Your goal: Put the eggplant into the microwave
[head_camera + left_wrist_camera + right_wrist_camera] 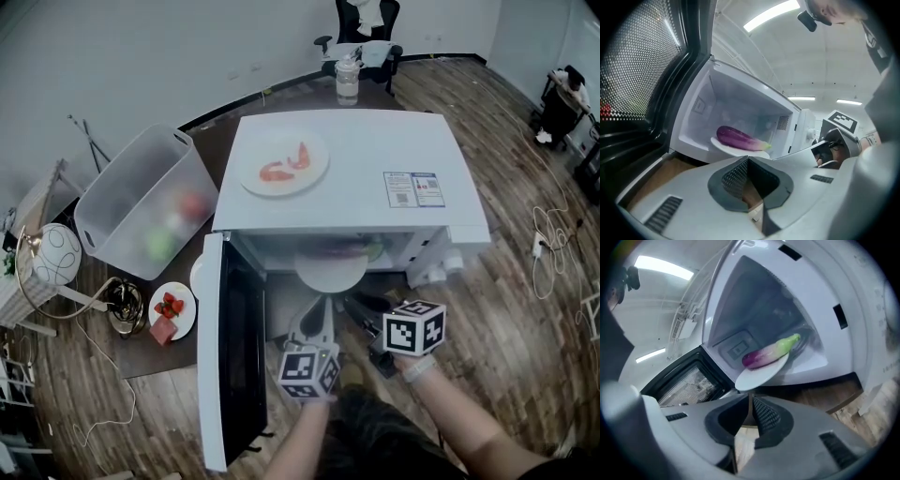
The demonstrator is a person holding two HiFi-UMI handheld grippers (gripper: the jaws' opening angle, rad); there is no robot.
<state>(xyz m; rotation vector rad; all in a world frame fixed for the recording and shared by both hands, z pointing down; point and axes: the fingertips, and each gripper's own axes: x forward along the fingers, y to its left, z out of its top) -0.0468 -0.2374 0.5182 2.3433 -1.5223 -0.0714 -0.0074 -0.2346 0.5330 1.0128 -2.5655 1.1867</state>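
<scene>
The purple eggplant (739, 137) with a green end (769, 352) lies on a white plate (330, 273) inside the white microwave (375, 159). The plate's front rim juts out of the opening. The microwave door (230, 361) hangs wide open to the left. My left gripper (323, 302) sits just in front of the plate, below its rim, and its jaws (749, 161) are shut on nothing. Beside it to the right is my right gripper (356, 303), apart from the plate. Its tips (751, 399) meet with nothing between them.
A plate of shrimp (284, 161) rests on the microwave's top. Left of the door stand a clear plastic bin (150, 202) with vegetables and a small plate of red food (172, 309). A water bottle (348, 80) stands behind the microwave.
</scene>
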